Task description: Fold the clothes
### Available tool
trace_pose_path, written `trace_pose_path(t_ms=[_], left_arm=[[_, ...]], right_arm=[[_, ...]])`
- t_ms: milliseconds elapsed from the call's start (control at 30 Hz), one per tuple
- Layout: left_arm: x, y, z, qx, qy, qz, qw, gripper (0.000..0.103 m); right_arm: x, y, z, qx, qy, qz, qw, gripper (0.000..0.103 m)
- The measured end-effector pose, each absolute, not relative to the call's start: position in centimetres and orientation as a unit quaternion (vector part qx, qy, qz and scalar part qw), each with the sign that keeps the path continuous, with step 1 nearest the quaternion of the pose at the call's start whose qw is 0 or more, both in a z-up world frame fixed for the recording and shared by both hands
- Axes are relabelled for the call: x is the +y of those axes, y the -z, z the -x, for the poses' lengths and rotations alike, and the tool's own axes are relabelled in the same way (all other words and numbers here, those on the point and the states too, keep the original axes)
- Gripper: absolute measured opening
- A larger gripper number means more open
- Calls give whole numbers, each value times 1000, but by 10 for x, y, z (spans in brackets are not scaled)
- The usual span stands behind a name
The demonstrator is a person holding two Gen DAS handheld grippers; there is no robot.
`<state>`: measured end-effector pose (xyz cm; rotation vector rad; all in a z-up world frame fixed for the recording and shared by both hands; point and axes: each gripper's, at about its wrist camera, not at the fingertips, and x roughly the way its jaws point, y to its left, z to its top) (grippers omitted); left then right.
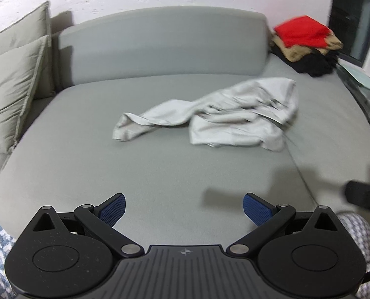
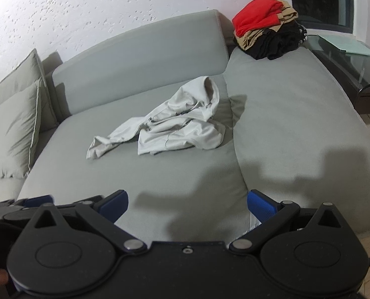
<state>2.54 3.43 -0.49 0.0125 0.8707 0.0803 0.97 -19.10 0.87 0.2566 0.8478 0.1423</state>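
While nothing is held: approach step, by my reading.
Left gripper (image 1: 184, 206): fingers spread wide, empty, bottom of frame.
Pale garment (image 1: 217, 117): crumpled, mid-frame on the sofa seat (image 1: 85, 154).
Right gripper (image 2: 187, 205): fingers apart, empty.
Next: reach forward, find an edge, spread it flat.

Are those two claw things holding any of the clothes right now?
No, nothing is held. The left gripper and right gripper are both open and empty, short of the crumpled pale garment lying on the sofa.
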Motion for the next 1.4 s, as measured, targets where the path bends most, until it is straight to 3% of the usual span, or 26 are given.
trace_pose_path(t_ms=[233, 400, 500, 533, 600, 667, 767, 800, 867, 1033, 1067, 1133, 1167, 1200, 1400], left_arm=[[71, -30, -48, 378, -65, 15, 923, 101], [80, -26, -72, 364, -50, 35, 929, 101], [83, 5, -98, 411, -29, 59, 909, 87], [84, 18, -106, 429, -18, 71, 900, 81], [83, 39, -115, 448, -5, 92, 889, 76], [81, 52, -118, 448, 5, 110, 887, 74], [78, 58, -123, 423, 11, 118, 898, 74], [76, 58, -124, 410, 7, 114, 905, 74], [73, 57, -129, 397, 8, 113, 911, 70], [71, 65, -146, 416, 8, 127, 900, 70], [70, 66, -147, 419, 7, 120, 900, 70], [65, 67, -147, 417, -4, 90, 904, 71], [62, 67, -147, 414, -10, 69, 908, 71], [60, 66, -146, 412, -12, 52, 910, 71], [58, 53, -128, 388, 1, 9, 922, 71]], right_arm=[[-197, -34, -49, 378, -73, -132, 914, 103], [-199, -40, -88, 354, -79, -141, 921, 103], [-206, -19, -114, 347, -70, -148, 923, 101], [-210, -11, -123, 346, -66, -152, 924, 98], [-218, 5, -142, 349, -53, -160, 922, 73], [-225, 20, -160, 350, -47, -164, 921, 61], [-225, 33, -183, 342, -71, -133, 928, 65], [-223, 36, -190, 339, -82, -123, 929, 77], [-219, 41, -204, 333, -97, -105, 932, 86], [-205, 57, -238, 344, -103, -70, 931, 86], [-202, 61, -243, 348, -106, -65, 929, 81], [-193, 64, -252, 355, -112, -54, 926, 52], [-190, 65, -256, 360, -114, -52, 925, 22], [-189, 63, -259, 365, -112, -58, 923, 4], [-265, 12, -237, 271, 13, -243, 931, 4]])
